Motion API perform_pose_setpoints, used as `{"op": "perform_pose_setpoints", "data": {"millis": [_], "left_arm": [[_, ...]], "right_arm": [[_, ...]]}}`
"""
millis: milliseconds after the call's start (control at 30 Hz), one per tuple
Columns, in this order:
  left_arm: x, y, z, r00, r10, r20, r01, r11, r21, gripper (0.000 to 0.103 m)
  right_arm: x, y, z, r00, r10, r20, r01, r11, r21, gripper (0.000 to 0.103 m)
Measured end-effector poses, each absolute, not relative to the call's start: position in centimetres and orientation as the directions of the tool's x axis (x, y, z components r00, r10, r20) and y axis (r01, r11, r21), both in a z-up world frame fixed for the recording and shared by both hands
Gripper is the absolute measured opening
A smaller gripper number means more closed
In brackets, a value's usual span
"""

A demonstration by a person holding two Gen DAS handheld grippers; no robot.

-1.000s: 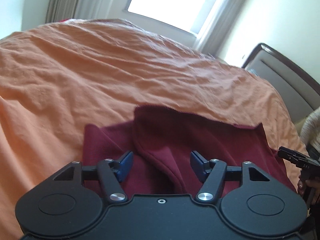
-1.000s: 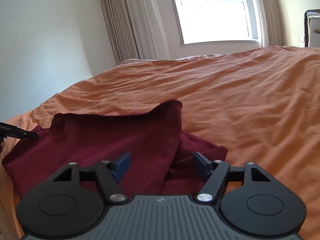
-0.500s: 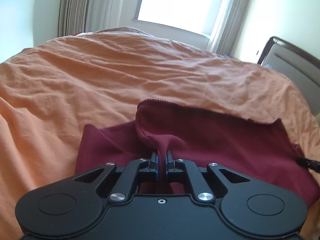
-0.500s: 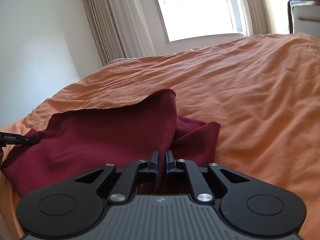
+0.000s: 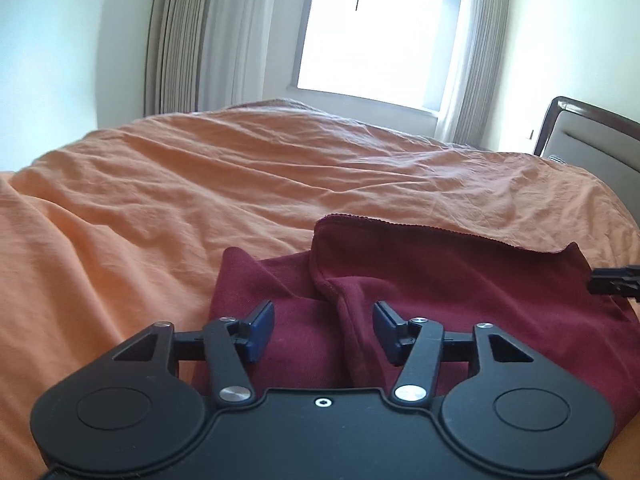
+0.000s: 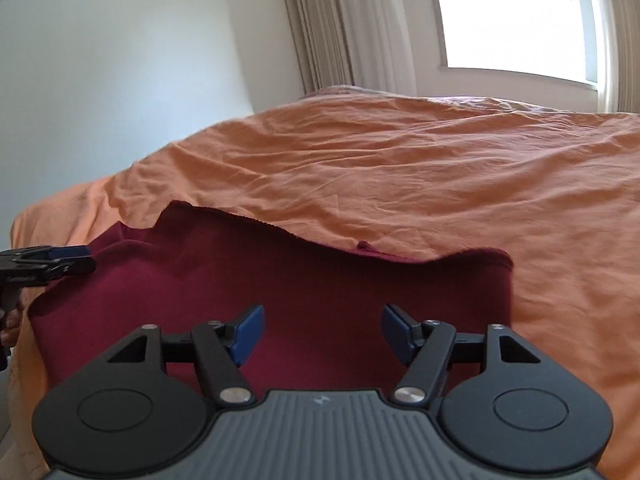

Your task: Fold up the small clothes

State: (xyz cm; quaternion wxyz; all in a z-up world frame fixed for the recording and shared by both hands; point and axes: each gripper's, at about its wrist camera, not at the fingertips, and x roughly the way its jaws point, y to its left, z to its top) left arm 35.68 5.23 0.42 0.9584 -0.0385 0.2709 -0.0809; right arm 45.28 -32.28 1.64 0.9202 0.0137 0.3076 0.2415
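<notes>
While both jaws opening, nothing pinched: left gripper, right gripper over soft, light, floppy maroon cloth; best taken at hemmed corners

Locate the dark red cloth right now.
The dark red cloth lies on the orange bedspread at its near edge, directly ahead of both tools in both wrist views, its far edge partly folded over.

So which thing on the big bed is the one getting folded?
Find the bed with the orange cover under the window. At its near edge, right in front of both grippers, lies a dark red cloth, partly doubled over itself. It is the only dark red thing there, and the only loose thing on the cover.
</notes>
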Motion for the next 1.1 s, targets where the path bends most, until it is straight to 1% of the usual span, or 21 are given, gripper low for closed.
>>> {"op": "perform_pose_setpoints", "data": {"millis": [33, 100, 167, 200, 233, 267, 300, 400, 433, 500, 600, 633, 733, 800, 967, 1100], "left_arm": [[35.3, 5.2, 0.3, 0.846, -0.167, -0.506, 0.134, 0.986, -0.101, 0.068], [34.8, 5.1, 0.0, 0.853, -0.142, -0.501, 0.130, 0.990, -0.059, 0.073], [34.7, 5.0, -0.4, 0.859, -0.110, -0.500, 0.124, 0.992, -0.005, 0.073], [34.7, 5.0, -0.7, 0.861, -0.093, -0.500, 0.118, 0.993, 0.019, 0.076], [34.7, 5.0, -0.9, 0.863, -0.079, -0.500, 0.110, 0.993, 0.033, 0.081], [34.7, 5.1, -1.1, 0.864, -0.066, -0.499, 0.100, 0.994, 0.040, 0.083], [34.8, 5.2, -1.1, 0.865, -0.058, -0.498, 0.089, 0.995, 0.040, 0.086], [34.8, 6.0, -1.0, 0.864, -0.041, -0.501, 0.058, 0.998, 0.017, 0.092], [34.8, 6.3, -0.9, 0.863, -0.040, -0.504, 0.048, 0.999, 0.004, 0.094], [34.6, 6.9, -0.6, 0.859, -0.044, -0.511, 0.041, 0.999, -0.018, 0.096], [33.8, 7.5, -0.1, 0.863, -0.036, -0.504, 0.026, 0.999, -0.027, 0.101], [33.4, 7.6, 0.1, 0.866, -0.028, -0.499, 0.017, 1.000, -0.026, 0.102], [32.3, 8.2, 0.7, 0.864, 0.003, -0.503, -0.021, 0.999, -0.030, 0.102], [31.2, 8.6, 1.2, 0.863, 0.005, -0.505, -0.040, 0.997, -0.059, 0.102], [27.7, 8.7, 1.7, 0.874, -0.054, -0.483, -0.032, 0.985, -0.169, 0.102], [25.7, 7.5, 1.1, 0.865, -0.111, -0.490, -0.013, 0.970, -0.243, 0.102]], "right_arm": [[46.1, -32.1, 1.5, 0.691, 0.453, -0.563, -0.433, 0.883, 0.180, 0.073], [47.9, -31.9, 0.8, 0.691, 0.426, -0.584, -0.397, 0.899, 0.186, 0.073], [49.4, -31.7, -0.2, 0.720, 0.349, -0.599, -0.338, 0.931, 0.137, 0.069], [49.9, -31.9, -0.5, 0.740, 0.316, -0.594, -0.303, 0.945, 0.126, 0.062], [50.2, -32.2, -0.6, 0.759, 0.286, -0.585, -0.261, 0.957, 0.128, 0.062], [50.3, -32.5, -0.7, 0.781, 0.241, -0.576, -0.207, 0.970, 0.125, 0.063], [50.3, -32.9, -0.6, 0.799, 0.203, -0.566, -0.162, 0.979, 0.123, 0.067], [49.7, -33.8, -0.2, 0.827, 0.156, -0.540, -0.112, 0.987, 0.114, 0.069], [49.2, -33.9, 0.2, 0.835, 0.149, -0.529, -0.113, 0.989, 0.100, 0.072], [47.8, -33.8, 0.9, 0.851, 0.146, -0.504, -0.129, 0.989, 0.069, 0.090], [45.3, -33.0, 2.4, 0.870, 0.152, -0.468, -0.162, 0.987, 0.018, 0.101], [44.4, -32.7, 2.8, 0.875, 0.158, -0.458, -0.173, 0.985, 0.009, 0.103], [42.1, -31.1, 3.5, 0.877, 0.196, -0.439, -0.220, 0.975, -0.004, 0.103], [40.7, -29.7, 3.6, 0.880, 0.202, -0.429, -0.231, 0.973, -0.016, 0.103], [38.1, -26.2, 2.5, 0.900, 0.196, -0.389, -0.217, 0.976, -0.010, 0.103], [36.4, -24.2, 0.1, 0.885, 0.204, -0.419, -0.214, 0.977, 0.022, 0.103]]}}
